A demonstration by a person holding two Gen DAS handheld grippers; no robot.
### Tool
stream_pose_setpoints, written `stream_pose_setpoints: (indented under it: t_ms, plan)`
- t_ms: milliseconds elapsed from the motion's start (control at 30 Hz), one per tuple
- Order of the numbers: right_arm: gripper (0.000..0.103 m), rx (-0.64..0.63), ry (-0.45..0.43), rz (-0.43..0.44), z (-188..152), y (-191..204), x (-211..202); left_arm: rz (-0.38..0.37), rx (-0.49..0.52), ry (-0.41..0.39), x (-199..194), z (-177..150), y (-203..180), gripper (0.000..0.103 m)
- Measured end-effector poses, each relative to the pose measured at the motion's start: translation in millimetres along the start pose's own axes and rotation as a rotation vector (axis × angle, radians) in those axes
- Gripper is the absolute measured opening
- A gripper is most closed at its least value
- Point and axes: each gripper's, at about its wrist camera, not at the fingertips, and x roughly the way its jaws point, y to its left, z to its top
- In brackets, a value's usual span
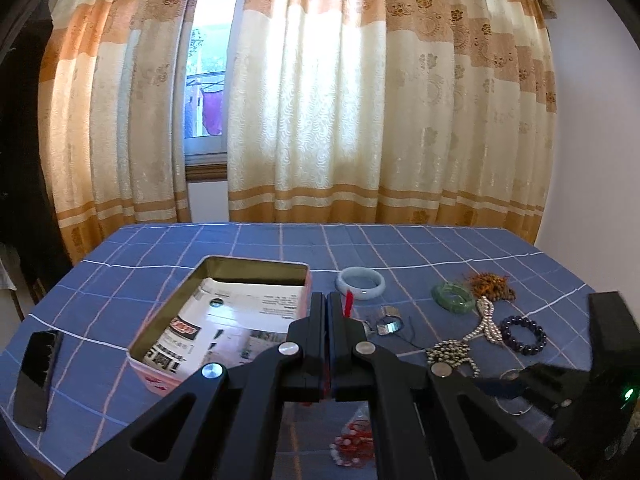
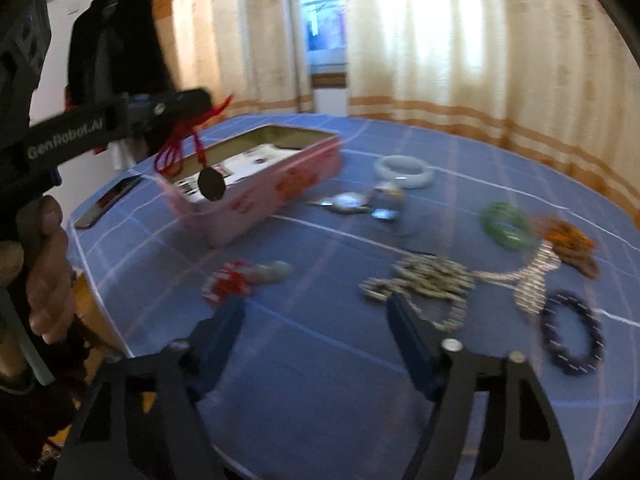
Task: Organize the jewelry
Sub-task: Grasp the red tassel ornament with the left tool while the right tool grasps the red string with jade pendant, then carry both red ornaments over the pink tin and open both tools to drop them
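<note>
My left gripper (image 1: pixel 327 298) is shut on a red cord (image 1: pixel 347 304). In the right wrist view the left gripper (image 2: pixel 204 102) holds that cord up, and its dark round pendant (image 2: pixel 212 188) dangles over the near corner of the open pink tin (image 2: pixel 280 196). The tin (image 1: pixel 160 376) has printed paper inside. My right gripper (image 2: pixel 314 320) is open above bare blue cloth with nothing between its fingers. A metal bead chain (image 2: pixel 432 276) lies just beyond its right finger, and a red-corded charm (image 2: pixel 240 280) just beyond its left.
Spread on the cloth to the right are a pale bangle (image 1: pixel 360 282), a green bangle (image 1: pixel 452 298), orange beads (image 1: pixel 490 284), a pearl strand (image 1: pixel 488 320), a dark bead bracelet (image 1: pixel 524 336) and a watch (image 2: pixel 352 202). A black phone (image 1: pixel 36 376) lies left of the tin. Curtains hang behind the table.
</note>
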Motion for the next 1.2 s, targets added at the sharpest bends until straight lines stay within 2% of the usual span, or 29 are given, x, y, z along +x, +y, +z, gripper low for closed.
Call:
stream_pose_setpoints:
  t_ms: [67,133,267,333,400,433,767,1200]
  plan:
    - [0.066,-0.009,0.015,0.016,3,8,11,0.009,-0.007,-0.001,0,1,6,0.0]
    - [0.058,-0.008,0.044,0.043,6,15,24,0.017,-0.01,-0.006,-3,2,12,0.0]
    - [0.055,-0.01,0.068,0.08,7,21,32,0.032,-0.015,-0.018,-7,6,22,0.0]
    - [0.044,-0.011,0.089,0.108,7,24,37,0.04,-0.011,-0.024,-7,8,26,0.0]
    - [0.02,-0.024,0.095,0.116,7,27,39,0.046,-0.009,-0.024,-7,10,30,0.0]
    - [0.014,-0.026,0.097,0.126,8,27,38,0.052,-0.007,-0.024,-6,10,32,0.0]
    - [0.009,-0.06,0.056,0.107,23,24,27,0.077,-0.013,-0.013,3,12,45,0.0]
    - [0.008,-0.095,-0.015,0.103,96,14,24,0.123,-0.027,-0.015,21,29,75,0.0]
